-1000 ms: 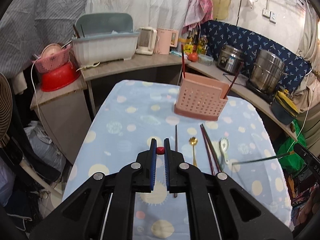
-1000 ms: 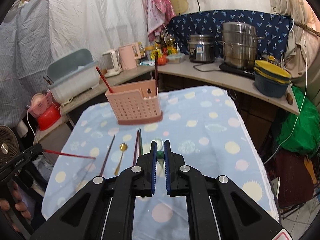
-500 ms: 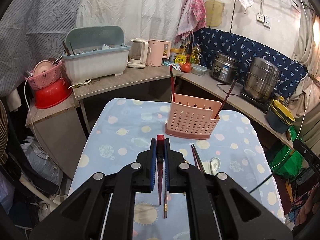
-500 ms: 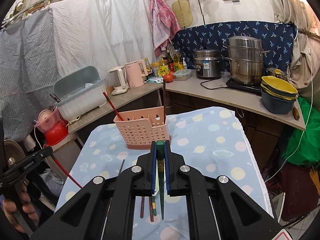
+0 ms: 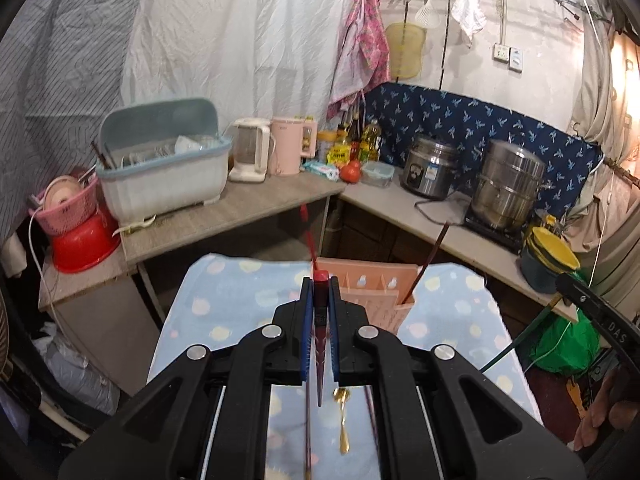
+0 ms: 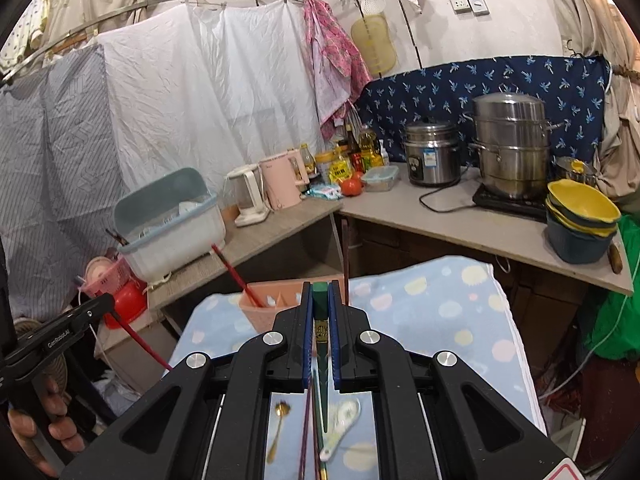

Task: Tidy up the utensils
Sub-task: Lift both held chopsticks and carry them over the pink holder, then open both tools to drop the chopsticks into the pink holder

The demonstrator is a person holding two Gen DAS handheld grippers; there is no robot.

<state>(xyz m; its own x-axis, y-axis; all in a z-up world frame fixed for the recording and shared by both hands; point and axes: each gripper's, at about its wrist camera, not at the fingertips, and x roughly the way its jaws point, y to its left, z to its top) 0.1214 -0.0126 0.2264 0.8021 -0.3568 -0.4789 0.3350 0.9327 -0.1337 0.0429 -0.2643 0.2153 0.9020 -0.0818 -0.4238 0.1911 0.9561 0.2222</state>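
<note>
Centrally, pink utensil basket (image 5: 376, 292) holding two upright chopsticks (image 5: 430, 256), compartments otherwise unclear

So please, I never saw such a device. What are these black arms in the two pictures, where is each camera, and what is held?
There is no robot here. A person holds a black two-finger gripper in each hand, and each gripper carries a wide-angle camera looking forward along its fingers, so the black arms at the bottom are the gripper itself.

In the left wrist view, the left gripper is shut on a dark red chopstick. In the right wrist view, the right gripper is shut on a dark green chopstick.

Below them is a table with a light blue dotted cloth. On it stands a pink perforated plastic utensil holder with chopsticks already inside, and a small gold spoon, a white ceramic spoon and more chopsticks lie loose.
</note>
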